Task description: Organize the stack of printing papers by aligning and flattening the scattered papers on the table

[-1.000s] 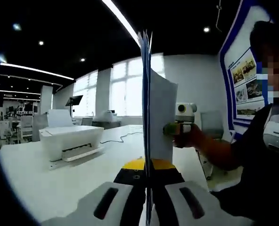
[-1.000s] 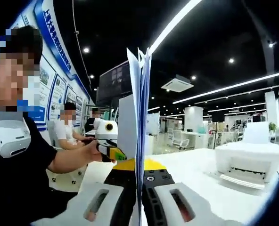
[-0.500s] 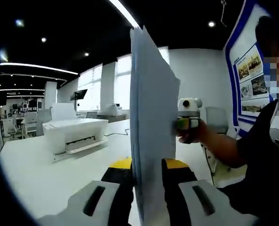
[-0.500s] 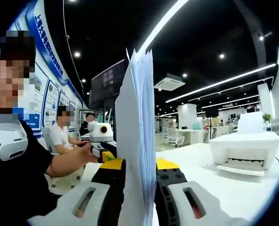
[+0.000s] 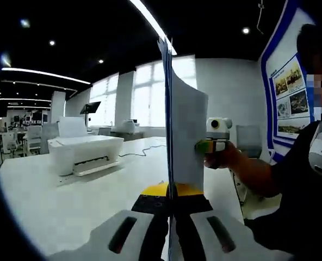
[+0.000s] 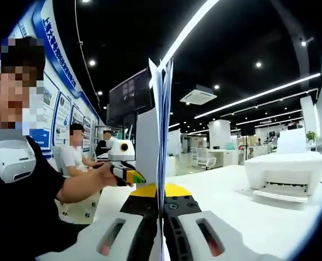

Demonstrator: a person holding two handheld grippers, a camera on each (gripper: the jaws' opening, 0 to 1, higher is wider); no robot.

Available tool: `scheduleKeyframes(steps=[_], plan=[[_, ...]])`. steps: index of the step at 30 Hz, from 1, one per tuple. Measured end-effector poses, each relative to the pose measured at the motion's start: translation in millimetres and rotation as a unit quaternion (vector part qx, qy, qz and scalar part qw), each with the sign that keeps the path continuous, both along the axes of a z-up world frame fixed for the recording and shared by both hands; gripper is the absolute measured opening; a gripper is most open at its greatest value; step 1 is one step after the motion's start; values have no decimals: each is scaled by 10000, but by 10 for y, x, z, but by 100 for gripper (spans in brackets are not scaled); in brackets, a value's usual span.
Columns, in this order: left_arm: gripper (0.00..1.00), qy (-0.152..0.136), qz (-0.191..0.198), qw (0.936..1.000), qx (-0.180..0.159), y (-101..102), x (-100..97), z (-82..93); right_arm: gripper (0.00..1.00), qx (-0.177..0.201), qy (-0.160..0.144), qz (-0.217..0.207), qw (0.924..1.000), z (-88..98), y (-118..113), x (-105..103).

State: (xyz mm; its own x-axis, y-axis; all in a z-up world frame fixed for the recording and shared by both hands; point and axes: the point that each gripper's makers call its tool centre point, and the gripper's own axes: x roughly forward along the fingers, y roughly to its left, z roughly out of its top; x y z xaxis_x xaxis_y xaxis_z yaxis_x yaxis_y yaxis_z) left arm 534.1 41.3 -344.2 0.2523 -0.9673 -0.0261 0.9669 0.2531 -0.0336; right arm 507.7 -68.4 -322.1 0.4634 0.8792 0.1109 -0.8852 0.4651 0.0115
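Observation:
A stack of white printing paper point(image 5: 178, 136) stands on edge above the white table point(image 5: 68, 206), and I see it nearly edge-on. My left gripper point(image 5: 169, 217) is shut on its near end, with the sheets pinched between the jaws. My right gripper point(image 5: 215, 142), held by a hand, grips the far end of the same stack. From the right gripper view the paper stack point(image 6: 159, 136) rises upright from my right gripper point(image 6: 162, 217), which is shut on it. The left gripper point(image 6: 124, 166) holds the opposite end. The sheet tops fan out slightly.
A white printer point(image 5: 86, 155) stands on the table to the left, and appears again as the printer point(image 6: 283, 174) at the right. A cable point(image 5: 142, 155) runs behind it. The person point(image 5: 308, 179) holding the grippers is close by. Another seated person point(image 6: 74, 155) is further back.
Half a second ago both grippers' jaws stood wider and the stack looked thicker and looser. Now the jaws are tight on it and the stack shows edge-on again.

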Motion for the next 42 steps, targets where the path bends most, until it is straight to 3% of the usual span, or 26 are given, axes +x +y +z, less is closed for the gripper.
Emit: scheduleKeyframes(steps=[3,8,11,12,14,16,22,25,28,33,42], plan=[[6,177,-79,9998,-107,17,-56,52,0,174,278,148,9994,54,22,-77],[6,355,-212,9990,-141,8,-166,82,0,164,265,136,9994,111,8,-100],[6,682,-249,9972,-202,19,-209,86,0,199,392,183,9989,121,22,-128],[6,989,-224,9946,-232,30,-232,70,0,246,536,242,9980,120,37,-152],[6,1066,-240,9937,-231,41,-248,66,0,381,956,413,9938,105,55,-204],[6,1221,-267,9920,-168,48,-284,34,0,375,1077,449,9925,76,59,-219],[6,1872,-485,9811,48,28,-457,-101,0,507,1577,494,9849,-40,47,-237],[6,2070,-410,9774,90,50,-427,-154,0,548,1861,756,9781,-87,84,-305],[6,2456,-515,9680,80,63,-442,-221,0,531,2039,842,9739,-148,109,-330],[7,2596,-484,9645,82,61,-365,-358,0,554,2343,684,9682,-370,128,-233],[7,2646,-203,9638,247,95,-336,-424,0,212,2310,211,9725,-639,75,56]])
